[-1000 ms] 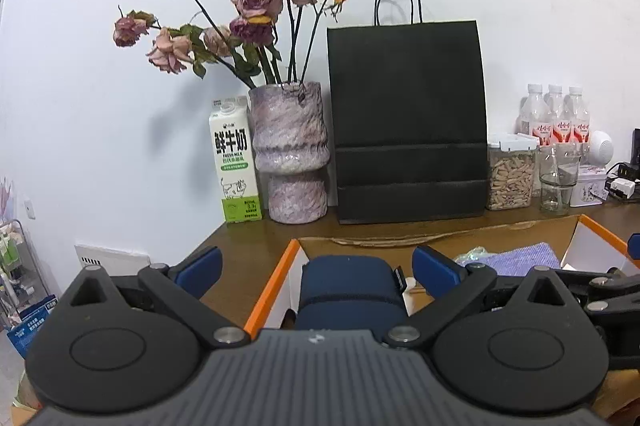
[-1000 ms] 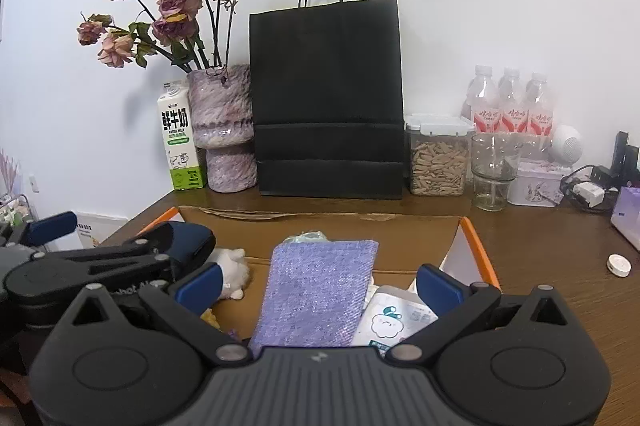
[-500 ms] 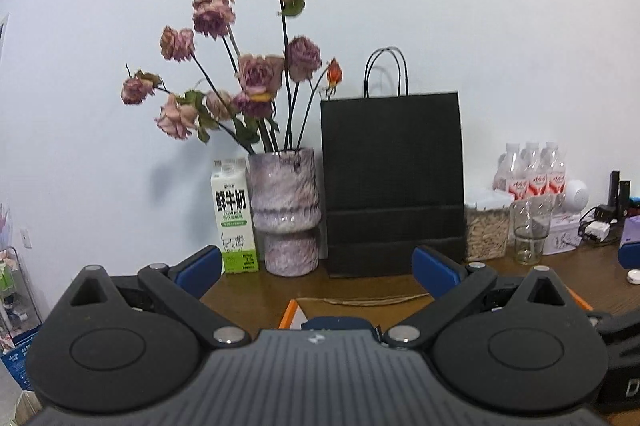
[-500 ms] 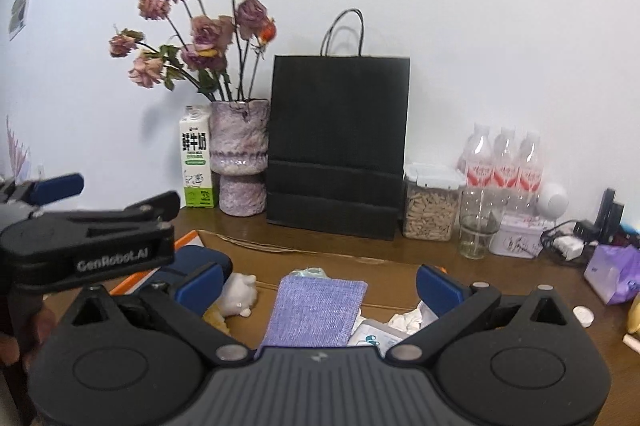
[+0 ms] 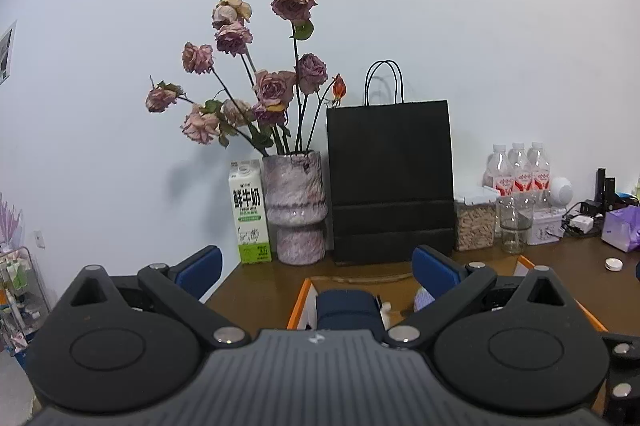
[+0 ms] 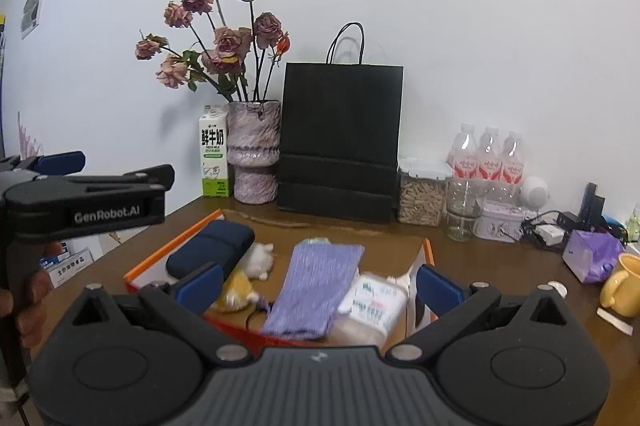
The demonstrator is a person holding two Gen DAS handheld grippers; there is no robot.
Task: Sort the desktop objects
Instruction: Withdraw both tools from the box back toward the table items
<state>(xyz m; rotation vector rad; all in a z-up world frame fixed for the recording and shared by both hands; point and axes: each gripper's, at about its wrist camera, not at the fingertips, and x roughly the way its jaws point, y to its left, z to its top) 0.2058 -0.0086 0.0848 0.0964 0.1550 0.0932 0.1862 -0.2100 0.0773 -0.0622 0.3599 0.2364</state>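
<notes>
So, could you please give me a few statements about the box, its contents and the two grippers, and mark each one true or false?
1. The navy case lies inside the orange-edged box. True.
2. The right gripper is shut on the purple cloth. False: its jaws stand wide open, holding nothing.
3. The milk carton stands left of the vase. True.
4. The black paper bag lies flat inside the box. False: it stands upright against the wall, behind the box.
5. The left gripper is open and empty. True.
</notes>
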